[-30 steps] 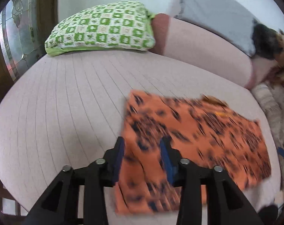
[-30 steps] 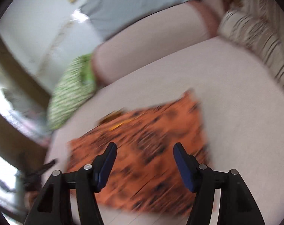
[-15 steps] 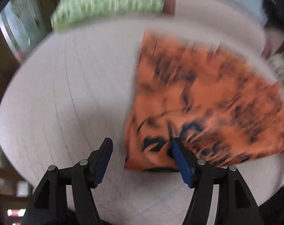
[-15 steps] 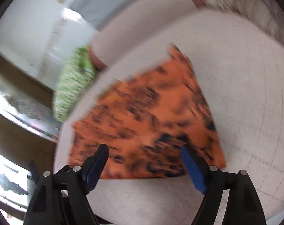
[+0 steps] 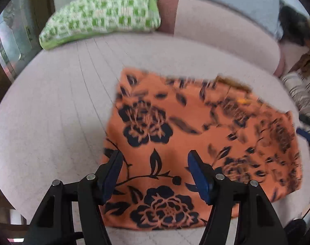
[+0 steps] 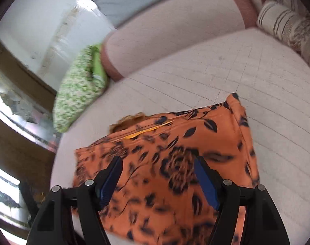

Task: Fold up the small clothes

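Left-wrist view: orange floral garment (image 5: pixel 175 134) lying flat on the sofa seat (image 5: pixel 52 112), left gripper (image 5: pixel 153 175) spread empty above it, right gripper (image 6: pixel 158 180) closing empty; pinching one layer risks skewing the fold.

Your two wrist views look steeply down, close over the same orange cloth (image 5: pixel 175 134) (image 6: pixel 175 153), from opposite ends.

A: What lies under the left gripper (image 5: pixel 155 161)?
B: An orange floral garment (image 5: pixel 195 143), spread flat on a pale sofa seat (image 5: pixel 52 112); jaws apart, gripping nothing.
A: Beyond it?
B: A green checked cushion (image 5: pixel 101 14).
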